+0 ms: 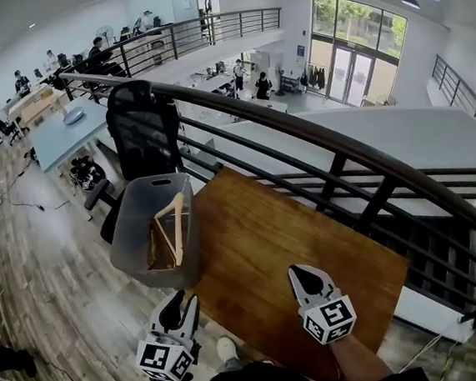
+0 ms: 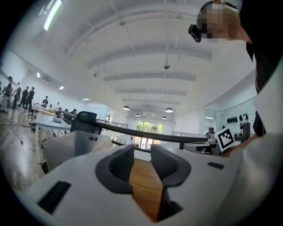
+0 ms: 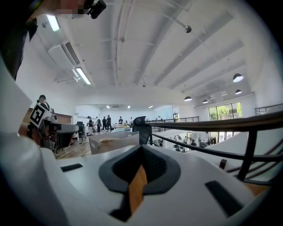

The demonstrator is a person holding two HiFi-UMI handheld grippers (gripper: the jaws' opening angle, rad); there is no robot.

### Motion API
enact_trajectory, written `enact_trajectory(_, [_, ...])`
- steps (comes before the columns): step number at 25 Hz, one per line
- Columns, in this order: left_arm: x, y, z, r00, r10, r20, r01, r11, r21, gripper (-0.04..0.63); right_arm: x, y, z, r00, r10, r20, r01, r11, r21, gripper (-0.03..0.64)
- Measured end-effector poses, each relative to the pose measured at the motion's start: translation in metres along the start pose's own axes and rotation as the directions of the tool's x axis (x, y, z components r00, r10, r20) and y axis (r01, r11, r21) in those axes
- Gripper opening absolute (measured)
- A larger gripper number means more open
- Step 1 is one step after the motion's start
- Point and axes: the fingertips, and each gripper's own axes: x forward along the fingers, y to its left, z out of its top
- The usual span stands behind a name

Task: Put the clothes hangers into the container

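Apparently nothing is in my grip. The jaws of my left gripper stand a little apart with only bare wood showing through the gap, and those of my right gripper are pressed together on nothing. Both hang low over the near edge of the surface, well apart from the container.

The clothes hangers are inside that container, leaning on end against its right wall. I'd guess two or three, though they overlap too much to count. No hanger lies out on the wood, so I judge the job close to finished.

The risk is the container itself. It sits at the left corner and seems to overhang the edge beside the chair, so a careless sweep of my left gripper could push it off. The propped hangers could also topple out if it is jolted.

Only the head view shows the hangers' position and the overhang. My gripper views show just the container's side, but they alone show how my jaws stand.
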Motion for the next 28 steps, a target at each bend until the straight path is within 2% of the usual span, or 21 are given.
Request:
enact_trajectory(14, [-0.007, 0.006, 0.002, 1.000, 0.009, 0.018, -0.009, 1.000, -0.006, 0.124, -0.005, 0.005, -0.001, 0.999, -0.019, 0.027, 0.018, 0.998, 0.053, -0.008])
enact_trajectory(28, [-0.007, -0.003, 0.000, 1.000, 0.008, 0.025, -0.008, 1.000, -0.009, 0.115, -0.017, 0.007, -0.001, 0.999, -0.011, 0.032, 0.010, 0.999, 0.041, -0.008])
